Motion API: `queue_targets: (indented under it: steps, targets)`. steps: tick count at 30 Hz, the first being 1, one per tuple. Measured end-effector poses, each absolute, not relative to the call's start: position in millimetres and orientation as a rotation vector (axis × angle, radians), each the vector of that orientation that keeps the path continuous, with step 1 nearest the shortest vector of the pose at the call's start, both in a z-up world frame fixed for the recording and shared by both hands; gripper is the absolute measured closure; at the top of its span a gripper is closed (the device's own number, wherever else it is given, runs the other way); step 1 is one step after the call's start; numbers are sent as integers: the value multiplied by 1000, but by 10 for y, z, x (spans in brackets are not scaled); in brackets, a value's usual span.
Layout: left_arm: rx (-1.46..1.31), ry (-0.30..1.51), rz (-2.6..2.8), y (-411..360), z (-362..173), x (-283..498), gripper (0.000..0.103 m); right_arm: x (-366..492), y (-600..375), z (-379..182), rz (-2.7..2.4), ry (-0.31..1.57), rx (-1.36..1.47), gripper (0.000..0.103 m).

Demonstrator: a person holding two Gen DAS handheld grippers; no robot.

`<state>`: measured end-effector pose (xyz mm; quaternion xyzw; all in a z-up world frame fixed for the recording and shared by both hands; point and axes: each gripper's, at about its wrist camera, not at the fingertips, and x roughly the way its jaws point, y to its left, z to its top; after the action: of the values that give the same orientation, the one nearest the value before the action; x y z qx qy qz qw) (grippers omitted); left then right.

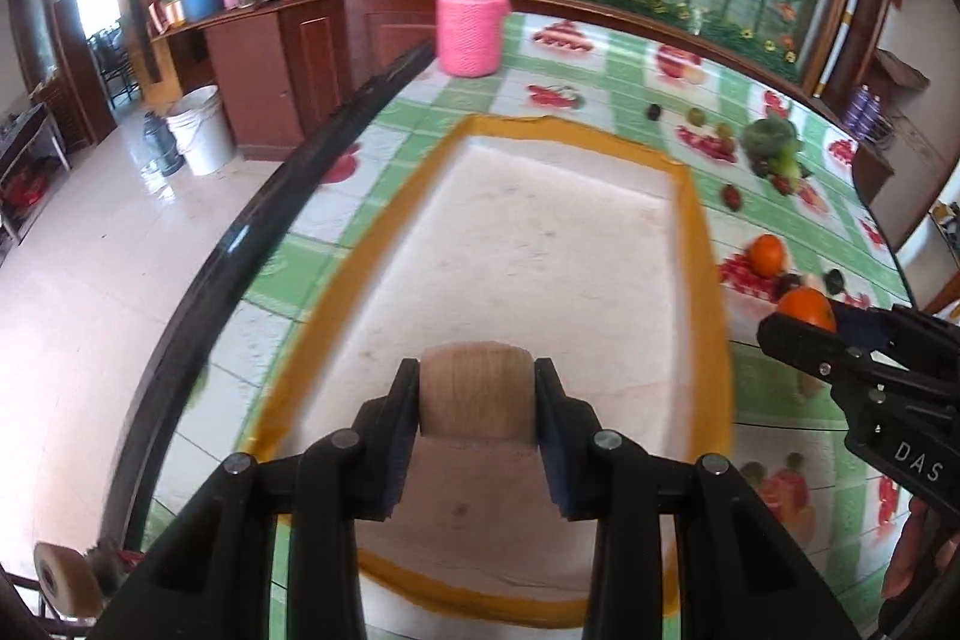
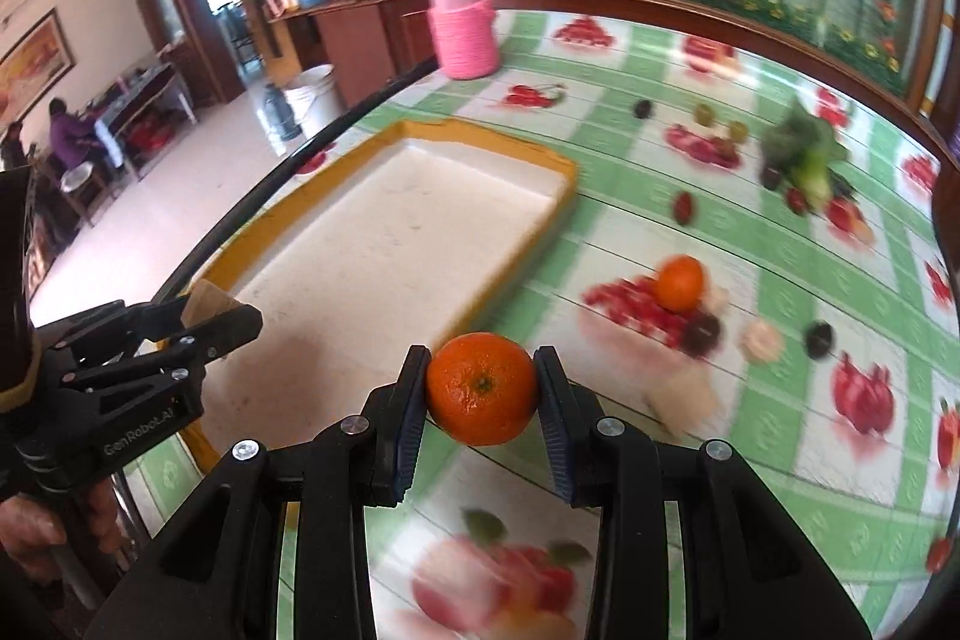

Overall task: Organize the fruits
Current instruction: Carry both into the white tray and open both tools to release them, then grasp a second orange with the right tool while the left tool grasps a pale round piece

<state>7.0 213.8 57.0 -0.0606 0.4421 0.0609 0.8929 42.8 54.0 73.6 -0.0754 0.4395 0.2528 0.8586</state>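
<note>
1. Tangerine: gripped between the pads of the right gripper, stem scar facing the camera, carried above the fruit-print tablecloth; round, so no long axis governs how it is set down.
2. Tray, white floor with a yellow rim: lies at about 10 o'clock from the held tangerine, its near corner just beside it. Judged the drop-off place; the right hand's coming move would run up and left over the rim.
3. Left gripper: jaws narrow, closed on a tan, barrel-shaped piece that cannot be identified; it hangs over the tray floor, so this hand is the nearer to release.
4. Loose stock: second tangerine at 1 o'clock, small dark fruits and a green leafy bunch beyond.
5. Pink-sleeved jar: 12 o'clock, well apart.
</note>
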Motion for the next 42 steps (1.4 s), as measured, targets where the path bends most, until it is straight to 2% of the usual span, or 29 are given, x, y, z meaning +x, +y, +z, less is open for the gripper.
queue_targets:
  steps: [7,19,20,22,29,31,34,37,42]
  targets:
    - [-131,961,154,2392,364,166,64,675,1135,462,589,970,-258,69]
    - [-99,1011,146,2473,170,175,63,833,1335,202,567,997,-345,69]
    - [-95,1012,144,2466,172,173,61,817,1345,205,567,998,-348,69]
    - [-88,1006,149,2457,199,157,51,804,1320,223,561,996,-338,65]
    - [6,944,182,2346,368,-24,33,656,1078,489,541,953,-252,64]
    - [32,922,194,2304,432,-81,26,572,971,574,531,938,-228,63]
    - [46,897,184,2234,537,-147,24,404,748,692,520,913,-184,61]
    - [40,880,157,2115,627,-188,16,226,462,744,478,899,-161,56]
    - [35,887,59,1768,698,-173,13,-4,-134,686,374,916,-99,53]
